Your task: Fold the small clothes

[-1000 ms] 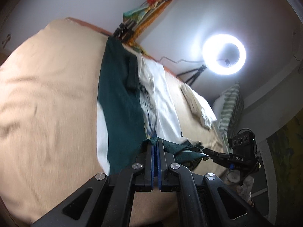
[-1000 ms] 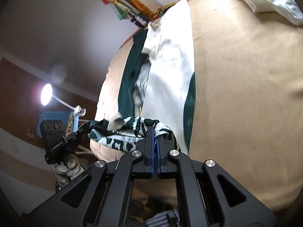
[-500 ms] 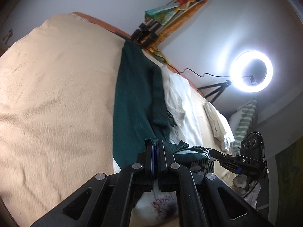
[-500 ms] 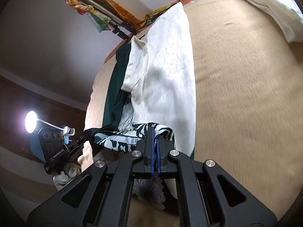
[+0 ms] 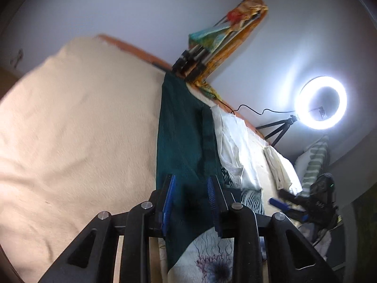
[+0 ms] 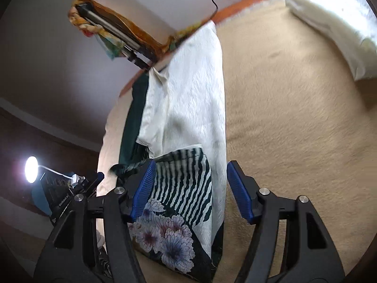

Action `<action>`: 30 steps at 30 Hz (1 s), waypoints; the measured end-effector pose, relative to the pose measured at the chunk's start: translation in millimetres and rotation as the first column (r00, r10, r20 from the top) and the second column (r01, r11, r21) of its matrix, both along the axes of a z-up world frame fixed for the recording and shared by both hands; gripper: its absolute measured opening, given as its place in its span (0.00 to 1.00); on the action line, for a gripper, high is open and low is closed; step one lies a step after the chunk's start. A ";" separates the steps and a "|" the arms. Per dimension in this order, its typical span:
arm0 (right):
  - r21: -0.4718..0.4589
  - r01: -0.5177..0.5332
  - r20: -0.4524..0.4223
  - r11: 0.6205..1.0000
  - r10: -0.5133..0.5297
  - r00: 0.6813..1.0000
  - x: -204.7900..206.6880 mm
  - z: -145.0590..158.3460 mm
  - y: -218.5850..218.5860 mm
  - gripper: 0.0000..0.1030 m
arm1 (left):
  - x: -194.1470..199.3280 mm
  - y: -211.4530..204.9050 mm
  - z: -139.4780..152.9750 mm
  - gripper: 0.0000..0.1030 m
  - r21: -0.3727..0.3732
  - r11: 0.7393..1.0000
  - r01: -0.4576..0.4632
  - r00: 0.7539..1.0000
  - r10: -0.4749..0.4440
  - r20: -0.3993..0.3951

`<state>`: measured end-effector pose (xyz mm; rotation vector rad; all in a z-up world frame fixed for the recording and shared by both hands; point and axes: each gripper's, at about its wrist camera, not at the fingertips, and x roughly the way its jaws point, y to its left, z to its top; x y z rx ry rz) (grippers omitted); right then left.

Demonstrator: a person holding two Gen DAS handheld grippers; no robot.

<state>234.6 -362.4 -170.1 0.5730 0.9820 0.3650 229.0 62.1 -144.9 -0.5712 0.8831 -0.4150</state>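
A long garment lies lengthwise on the beige blanket (image 5: 70,141). Its dark green side (image 5: 181,146) shows in the left wrist view, its cream side (image 6: 190,99) in the right wrist view. A folded end with green-and-white stripes and flowers (image 6: 179,202) lies on top at the near edge. My left gripper (image 5: 190,200) is open just above the green cloth, holding nothing. My right gripper (image 6: 192,188) is open over the striped flap, holding nothing. The right gripper also shows in the left wrist view (image 5: 292,202).
A cream pillow (image 6: 329,28) lies at the far right of the bed. A ring light on a tripod (image 5: 320,103) stands beyond the bed. A folded tripod wrapped in patterned cloth (image 5: 216,47) leans at the far edge. A desk lamp (image 6: 31,172) glows left.
Both grippers carried the garment's end forward, laid it down folded, and opened. They were shut on the cloth in the earlier frames.
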 end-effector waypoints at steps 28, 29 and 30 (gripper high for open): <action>-0.297 -0.028 0.065 0.954 0.050 0.997 99.5 10.6 -1.2 0.54 | 141.4 -31.1 -6.6 0.40 0.238 0.969 0.066 0.998 -0.063 -0.021; -0.290 -0.032 0.062 0.956 0.052 0.997 109.9 8.2 -1.5 0.54 | 147.3 -32.2 -8.2 0.41 0.243 0.968 0.067 0.998 -0.063 -0.023; -0.290 -0.033 0.061 0.957 0.053 0.997 118.5 6.6 -1.2 0.54 | 156.6 -33.5 -10.9 0.41 0.249 0.966 0.067 0.998 -0.063 -0.024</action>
